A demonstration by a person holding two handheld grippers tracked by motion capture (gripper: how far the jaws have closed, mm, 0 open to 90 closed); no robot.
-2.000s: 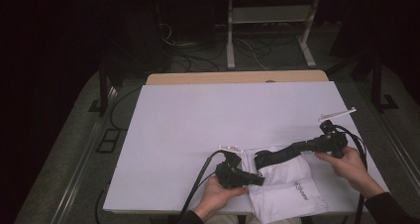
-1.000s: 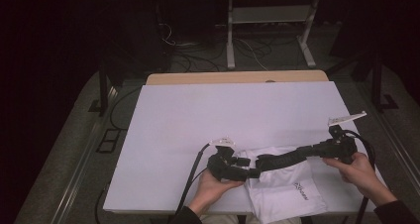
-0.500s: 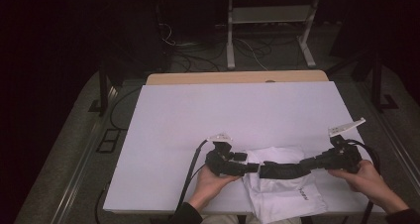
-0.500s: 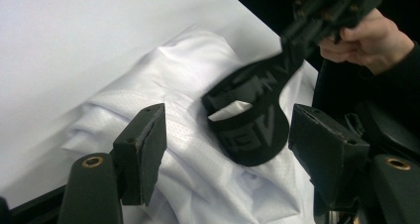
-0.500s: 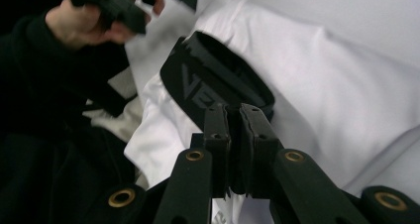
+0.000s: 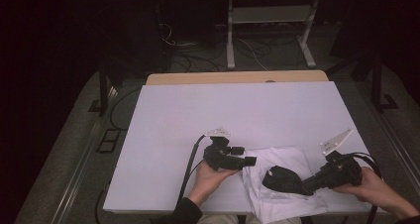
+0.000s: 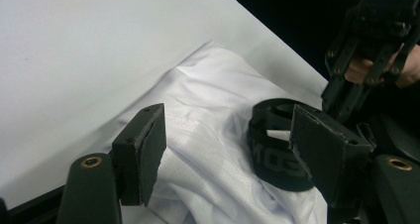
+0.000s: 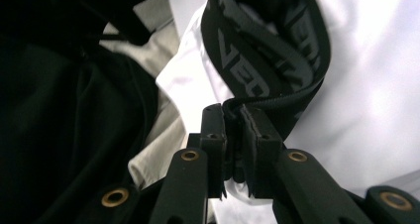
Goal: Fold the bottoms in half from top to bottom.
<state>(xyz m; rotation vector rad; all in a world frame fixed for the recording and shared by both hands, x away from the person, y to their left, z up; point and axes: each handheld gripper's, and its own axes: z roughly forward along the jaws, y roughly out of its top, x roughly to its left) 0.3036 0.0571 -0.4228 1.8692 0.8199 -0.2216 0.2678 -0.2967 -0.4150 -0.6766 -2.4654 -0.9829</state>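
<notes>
A: Two grippers are at the near edge of the table (image 6: 237, 110). Status of each?

B: Right gripper (image 6: 308, 185): jaws clamped on the black band (image 6: 282, 179). The right gripper view shows the band (image 8: 267, 50) pinched between the two pads, its loop lying on the white cloth (image 8: 376, 85).

A: Left gripper (image 6: 250, 160)?

B: Jaws spread wide, nothing between them. It is held just beside the cloth's left edge, pointing toward the band. In the left gripper view the band (image 7: 277, 149) sits on the cloth (image 7: 203, 115) between the two jaws but farther off, not touched by them.

A: Position of the cloth (image 6: 282, 194)?

B: Near right part of the table, crumpled, reaching the near edge. The band rests on its middle.

A: Farther out?

B: Bare white tabletop, then a wooden strip (image 6: 237, 77) along the far edge.
</notes>
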